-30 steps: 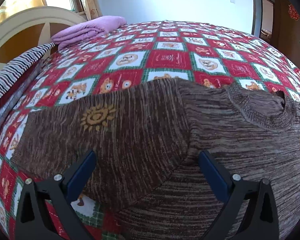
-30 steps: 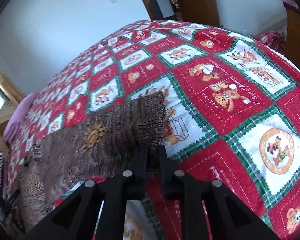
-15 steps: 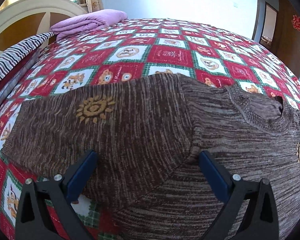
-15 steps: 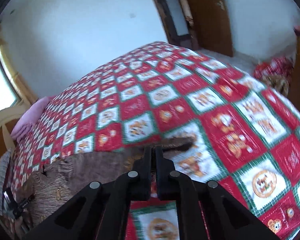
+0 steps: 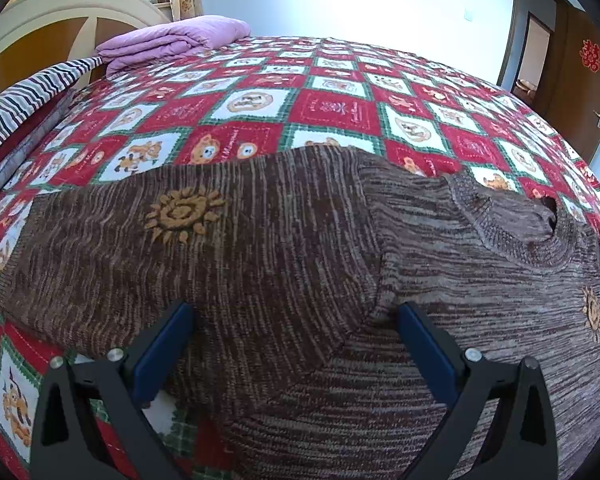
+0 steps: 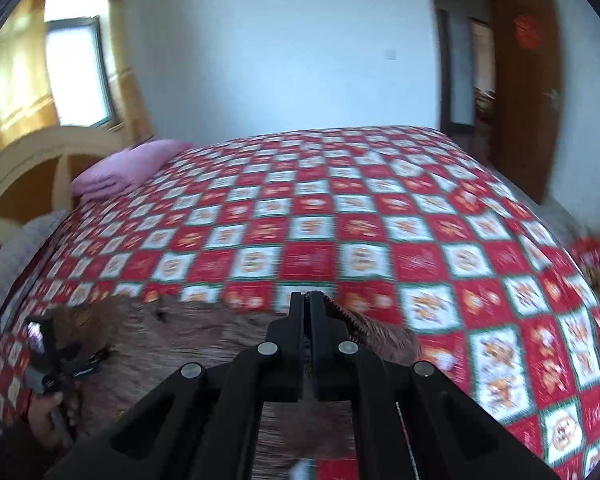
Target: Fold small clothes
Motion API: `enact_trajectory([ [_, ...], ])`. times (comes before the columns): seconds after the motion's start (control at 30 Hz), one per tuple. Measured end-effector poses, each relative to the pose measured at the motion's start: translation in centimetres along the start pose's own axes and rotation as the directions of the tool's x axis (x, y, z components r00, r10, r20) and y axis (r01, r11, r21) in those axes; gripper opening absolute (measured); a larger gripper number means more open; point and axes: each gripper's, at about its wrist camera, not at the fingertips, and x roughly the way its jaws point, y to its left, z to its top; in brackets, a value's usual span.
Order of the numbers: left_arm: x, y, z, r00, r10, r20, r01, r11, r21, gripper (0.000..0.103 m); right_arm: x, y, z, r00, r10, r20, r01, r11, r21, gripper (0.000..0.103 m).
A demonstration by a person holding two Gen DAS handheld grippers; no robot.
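surroundings: a folded purple blanket [image 5: 172, 42] lies at the far corner of the bed by the cream headboard [image 5: 52, 12]; a striped cloth [image 5: 28, 96] drapes the bed's left edge; a brown door [image 6: 524, 88] stands open past the far right corner.
sweater: the brown knit sweater [image 5: 300, 264] lies on the red-and-white checked bedspread [image 5: 340, 100], one sleeve spread leftward, collar to the right.
left hand-held gripper [image 5: 296, 344]: jaws spread wide, hovering low over the sweater where the sleeve meets the body, gripping nothing.
right hand-held gripper [image 6: 309, 320]: jaws pressed together on a sweater sleeve cuff, raised above the bed.
change: a second ago the right one pinched the cuff low on the bedspread; now it is higher and swung toward the sweater body, view blurred. the left one has barely shifted.
open room: the far half of the bedspread lies bare beyond the sweater.
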Motion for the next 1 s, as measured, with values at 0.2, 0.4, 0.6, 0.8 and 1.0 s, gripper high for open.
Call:
enact_trajectory([
  [0.2, 0.0, 0.0, 0.0, 1.0, 0.003, 0.001, -0.003, 1.0, 0.002, 0.103, 4.2, 10.7, -2.8, 0.991, 0.092, -0.098, -0.112, 0.967, -0.23, 0.002],
  [0.4, 0.1, 0.1, -0.1, 1.0, -0.002, 0.003, 0.002, 1.0, -0.002, 0.103, 10.9, 16.8, -10.1, 0.904, 0.198, -0.379, -0.322, 0.899, -0.298, 0.003],
  [0.6, 0.0, 0.0, -0.1, 1.0, -0.007, 0.008, 0.007, 1.0, -0.006, 0.103, 9.1, 10.9, -11.9, 0.882, 0.284, -0.376, -0.359, 0.922, -0.143, 0.004],
  [0.8, 0.0, 0.1, -0.1, 1.0, -0.013, 0.011, 0.013, 1.0, -0.011, 0.103, 8.5, 1.3, -9.8, 0.926, 0.279, -0.255, -0.24, 0.955, 0.173, 0.075],
  [1.0, 0.0, 0.0, -0.1, 1.0, -0.003, 0.011, 0.003, 1.0, -0.006, 0.103, 11.1, 1.4, -9.8, 0.889, 0.335, -0.313, -0.253, 0.928, 0.274, 0.067],
])
